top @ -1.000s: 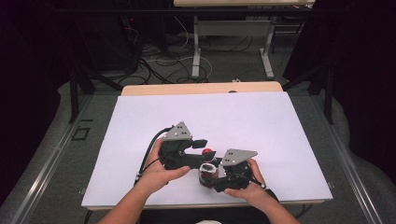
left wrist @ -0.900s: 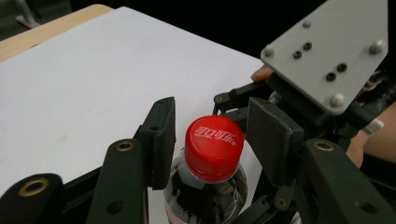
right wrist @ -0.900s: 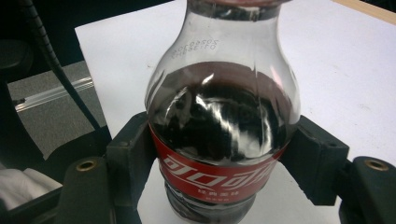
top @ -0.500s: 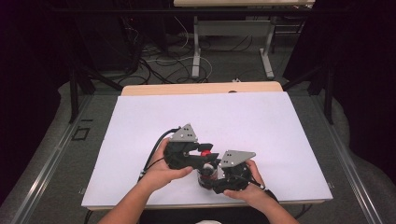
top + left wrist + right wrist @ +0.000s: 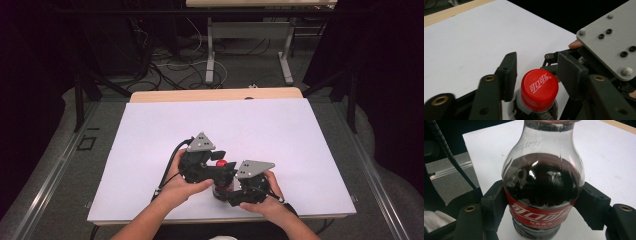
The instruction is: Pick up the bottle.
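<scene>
The jaws of the right gripper [image 5: 544, 207] are clamped on the body of a cola bottle [image 5: 543, 192] standing on the white table [image 5: 280, 130], while the left gripper [image 5: 537, 75] jaws, just opened, stand apart either side of its red cap [image 5: 539, 88].

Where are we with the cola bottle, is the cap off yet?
Not yet. Done: the right tool is shut on the cola bottle at its red label, steadying it upright on the white table. In hand: the left tool has just been opening its jaws beside the red cap. Left: unscrewing; the cap sits on the neck.
</scene>
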